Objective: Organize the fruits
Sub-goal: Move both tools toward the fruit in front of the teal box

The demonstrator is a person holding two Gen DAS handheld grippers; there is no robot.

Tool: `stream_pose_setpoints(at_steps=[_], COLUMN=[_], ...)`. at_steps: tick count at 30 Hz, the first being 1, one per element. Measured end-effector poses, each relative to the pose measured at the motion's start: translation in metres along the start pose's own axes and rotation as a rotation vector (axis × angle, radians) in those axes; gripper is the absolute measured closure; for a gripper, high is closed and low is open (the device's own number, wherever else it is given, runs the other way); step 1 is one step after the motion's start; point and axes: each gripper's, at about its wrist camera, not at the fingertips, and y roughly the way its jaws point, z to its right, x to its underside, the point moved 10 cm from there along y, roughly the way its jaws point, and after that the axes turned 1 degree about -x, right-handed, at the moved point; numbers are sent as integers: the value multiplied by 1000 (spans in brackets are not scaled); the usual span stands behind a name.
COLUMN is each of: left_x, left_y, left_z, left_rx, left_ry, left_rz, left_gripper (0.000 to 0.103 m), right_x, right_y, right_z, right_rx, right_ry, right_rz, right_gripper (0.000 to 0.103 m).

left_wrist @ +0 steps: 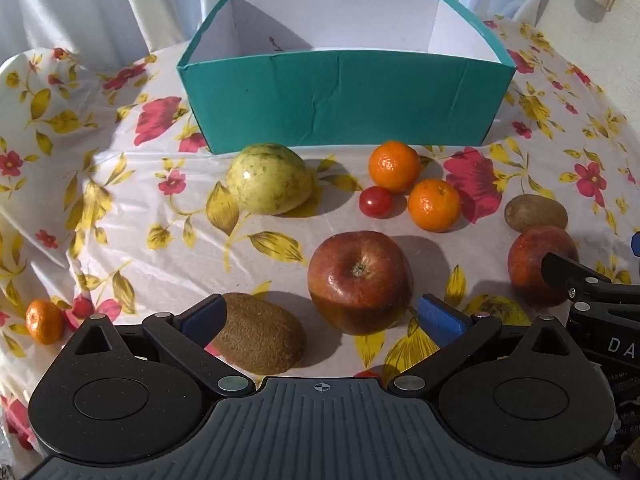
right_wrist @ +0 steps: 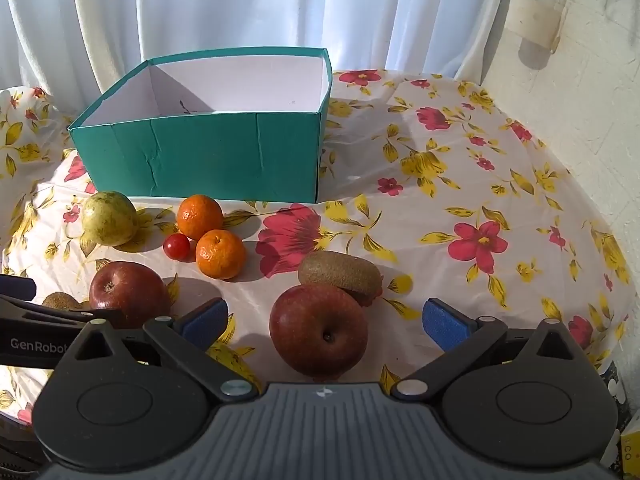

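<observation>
My left gripper point(left_wrist: 322, 318) is open above a red apple point(left_wrist: 360, 282), its blue pads well clear on both sides. A brown kiwi point(left_wrist: 260, 334) lies by the left pad. My right gripper point(right_wrist: 325, 320) is open over a second red apple point(right_wrist: 318, 330), with another kiwi point(right_wrist: 340, 274) just behind it. Further back lie a green-yellow pear point(left_wrist: 270, 178), two mandarins point(left_wrist: 394, 166) point(left_wrist: 434, 205) and a cherry tomato point(left_wrist: 375, 201). The teal box point(left_wrist: 344, 100) behind them shows only its white inside.
A flowered cloth point(right_wrist: 460, 184) covers the round table, with white curtains behind and a wall at the right. One more mandarin point(left_wrist: 44, 321) sits near the table's left edge. The right gripper's body point(left_wrist: 592, 284) shows at the left wrist view's right edge.
</observation>
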Motion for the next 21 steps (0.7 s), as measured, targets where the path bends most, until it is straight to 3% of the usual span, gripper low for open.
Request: stream_pose_setpoints(at_steps=[21], left_x=[2], left_y=[2], left_z=[4], left_rx=[5], left_ry=[10], left_rz=[-6], left_gripper=[0], right_x=[1], right_y=[-2], right_z=[5], right_rx=[2], right_ry=[6], right_rz=[0], right_gripper=[0])
